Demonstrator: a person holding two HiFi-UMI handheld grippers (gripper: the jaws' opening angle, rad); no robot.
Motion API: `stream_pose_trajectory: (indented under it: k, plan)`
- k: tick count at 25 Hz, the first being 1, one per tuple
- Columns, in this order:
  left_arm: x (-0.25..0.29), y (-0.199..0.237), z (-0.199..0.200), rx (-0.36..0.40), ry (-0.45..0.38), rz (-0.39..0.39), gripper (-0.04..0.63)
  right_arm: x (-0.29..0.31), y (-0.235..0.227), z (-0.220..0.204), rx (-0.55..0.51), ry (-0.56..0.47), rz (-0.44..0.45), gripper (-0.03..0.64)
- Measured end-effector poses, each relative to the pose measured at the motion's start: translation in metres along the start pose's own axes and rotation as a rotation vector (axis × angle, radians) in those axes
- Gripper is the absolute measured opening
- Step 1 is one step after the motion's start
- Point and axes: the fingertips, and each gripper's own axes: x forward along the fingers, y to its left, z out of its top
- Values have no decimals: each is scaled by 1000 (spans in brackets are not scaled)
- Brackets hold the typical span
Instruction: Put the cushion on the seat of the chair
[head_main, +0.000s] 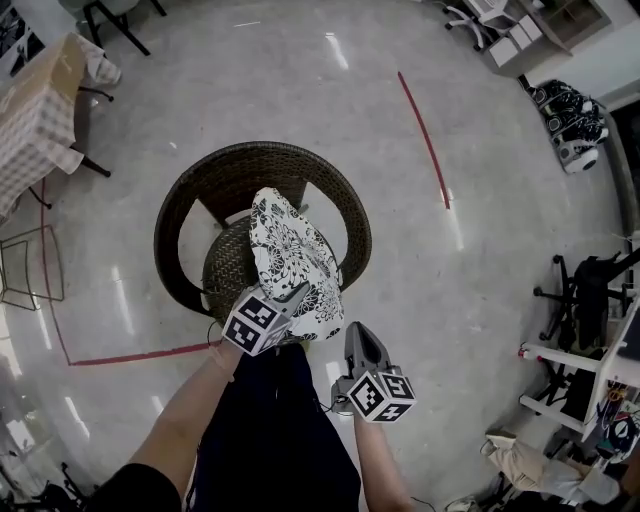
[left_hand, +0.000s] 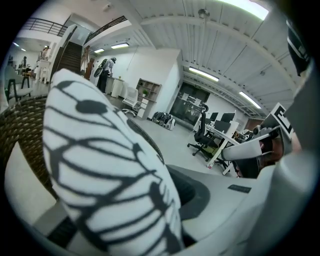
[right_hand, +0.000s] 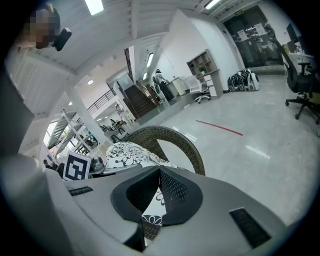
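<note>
A white cushion (head_main: 290, 260) with a black flower print hangs tilted over the seat of the round brown wicker chair (head_main: 190, 200). My left gripper (head_main: 297, 294) is shut on the cushion's near edge. In the left gripper view the cushion (left_hand: 100, 170) fills the left half, with the chair's wicker (left_hand: 22, 130) behind it. My right gripper (head_main: 357, 335) sits just right of the cushion and a little apart from it. Its jaws meet at the tips (right_hand: 159, 171) with nothing between them. Beyond them lie the cushion (right_hand: 130, 152) and the curved chair back (right_hand: 185, 142).
A table with a checked cloth (head_main: 35, 110) stands at the far left. Red tape lines (head_main: 425, 140) cross the shiny floor. A desk frame and a black office chair (head_main: 585, 290) crowd the right side. The person's dark trousers (head_main: 270, 430) are directly below the grippers.
</note>
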Motion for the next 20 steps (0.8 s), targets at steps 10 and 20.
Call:
stream_pose_trajectory:
  k: [10,20]
  plan:
    - [-5,38,-59,-215,75,147,34,17,2,-23,11,66,42,-6]
    - [-5,68,-133,-320,213,246,34,26,2,-54,11,118,58,-6]
